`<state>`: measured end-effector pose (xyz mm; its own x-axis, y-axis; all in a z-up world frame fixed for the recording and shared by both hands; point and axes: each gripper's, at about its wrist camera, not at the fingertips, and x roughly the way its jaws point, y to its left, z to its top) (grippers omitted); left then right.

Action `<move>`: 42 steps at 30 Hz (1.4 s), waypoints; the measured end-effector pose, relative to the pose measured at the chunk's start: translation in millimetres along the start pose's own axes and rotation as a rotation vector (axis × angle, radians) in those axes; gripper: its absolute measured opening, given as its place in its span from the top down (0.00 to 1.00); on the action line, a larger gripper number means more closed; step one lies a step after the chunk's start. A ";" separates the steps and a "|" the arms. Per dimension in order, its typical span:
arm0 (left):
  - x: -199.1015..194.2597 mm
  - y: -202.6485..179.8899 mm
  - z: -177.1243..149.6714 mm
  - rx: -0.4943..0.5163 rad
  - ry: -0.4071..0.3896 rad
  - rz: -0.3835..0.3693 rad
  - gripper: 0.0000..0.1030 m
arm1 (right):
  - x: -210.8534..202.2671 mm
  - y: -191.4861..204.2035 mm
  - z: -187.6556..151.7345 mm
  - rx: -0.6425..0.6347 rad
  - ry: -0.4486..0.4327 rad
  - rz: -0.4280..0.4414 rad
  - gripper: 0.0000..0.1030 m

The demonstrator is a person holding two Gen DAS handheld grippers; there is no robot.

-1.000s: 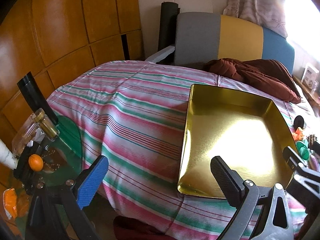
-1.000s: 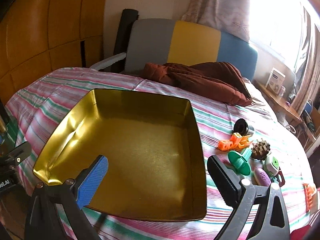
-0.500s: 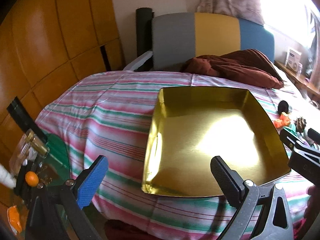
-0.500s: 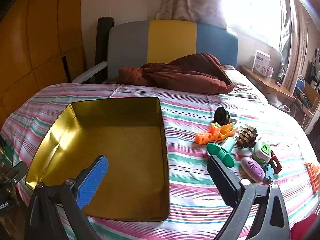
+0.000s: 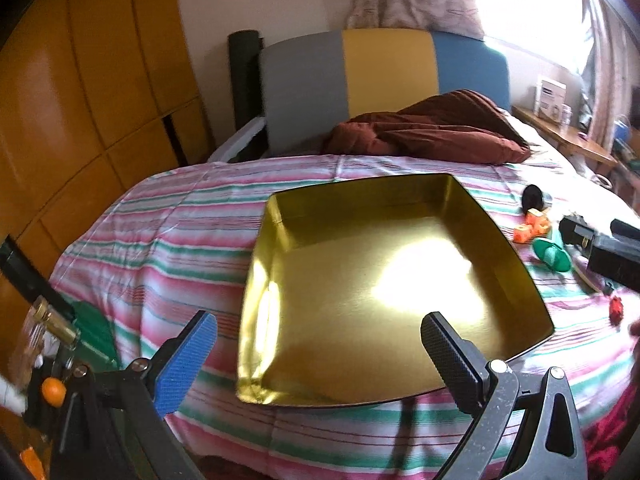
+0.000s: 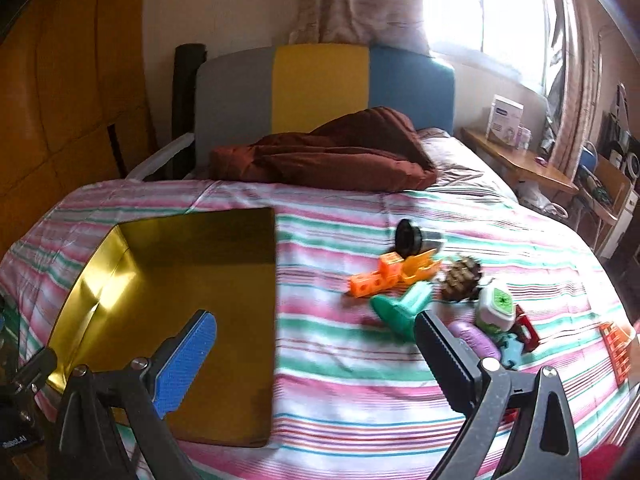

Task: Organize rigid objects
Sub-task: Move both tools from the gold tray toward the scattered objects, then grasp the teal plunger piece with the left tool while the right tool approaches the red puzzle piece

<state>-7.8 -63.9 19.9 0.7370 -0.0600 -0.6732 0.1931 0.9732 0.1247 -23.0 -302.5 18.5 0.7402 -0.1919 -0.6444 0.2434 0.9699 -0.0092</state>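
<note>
Since both the left gripper (image 5: 318, 354) and right gripper (image 6: 316, 354) gape empty, toys (image 6: 416, 280) at frame right may roll on the soft bed (image 6: 360, 392), missing the gold tray (image 6: 160, 280).

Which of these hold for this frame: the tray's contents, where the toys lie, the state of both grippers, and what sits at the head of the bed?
1. The shiny gold metal tray holds several toys. False: it holds nothing.
2. The orange plastic block toy lies on the striped bedspread, outside the tray. True.
3. The right gripper is shut on the green plastic funnel-shaped toy. False: its jaws stand open and hold nothing.
4. The left gripper is open and holds nothing. True.
5. A crumpled dark red blanket lies near the headboard. True.
</note>
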 end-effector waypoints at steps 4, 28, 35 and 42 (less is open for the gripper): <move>4.4 -16.3 3.7 0.045 0.009 -0.095 0.00 | 0.5 -47.7 12.2 0.095 0.016 -0.023 0.02; 51.7 -193.3 63.4 0.372 0.140 -0.511 0.16 | 39.8 -261.0 -20.5 0.713 0.102 0.017 0.02; 87.1 -257.7 79.8 0.484 0.187 -0.533 0.21 | 38.5 -267.3 -21.7 0.754 0.084 0.041 0.02; 124.4 -300.5 85.1 0.527 0.267 -0.543 0.36 | 39.7 -269.7 -23.0 0.777 0.085 0.070 0.02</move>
<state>81.0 -382.7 -39.3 0.2849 -0.3752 -0.8821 0.8099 0.5864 0.0122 -73.6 -568.2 -22.2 0.7272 -0.0912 -0.6803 0.5897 0.5903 0.5512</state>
